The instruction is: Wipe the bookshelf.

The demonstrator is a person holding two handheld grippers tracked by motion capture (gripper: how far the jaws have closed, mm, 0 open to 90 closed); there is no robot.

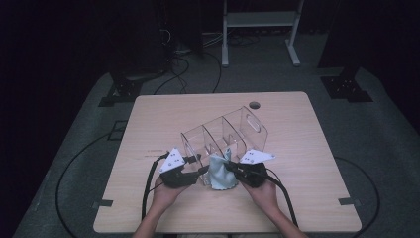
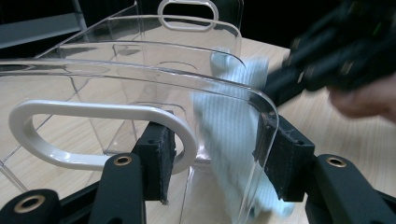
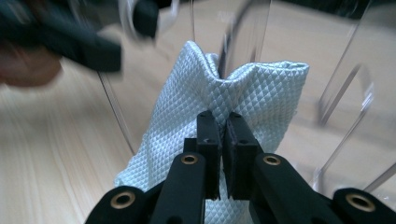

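Observation:
A clear plastic organiser (image 1: 233,130) with several compartments lies tilted on the wooden table (image 1: 307,148). My left gripper (image 1: 197,169) is shut on its near end wall (image 2: 224,100), one pad inside the white-rimmed handle slot (image 2: 93,109) and the other on the wall's outer edge. A light blue quilted cloth (image 1: 219,174) hangs against that end wall. My right gripper (image 3: 223,125) is shut on a pinched fold of the cloth (image 3: 261,88), close beside the left gripper. In the left gripper view the cloth (image 2: 229,140) shows through the clear wall.
A round cable hole (image 1: 254,105) sits near the table's far edge. A white metal stand (image 1: 260,20) and loose cables (image 1: 183,74) are on the floor behind. Bare tabletop lies to the left, the right and in front of the hands.

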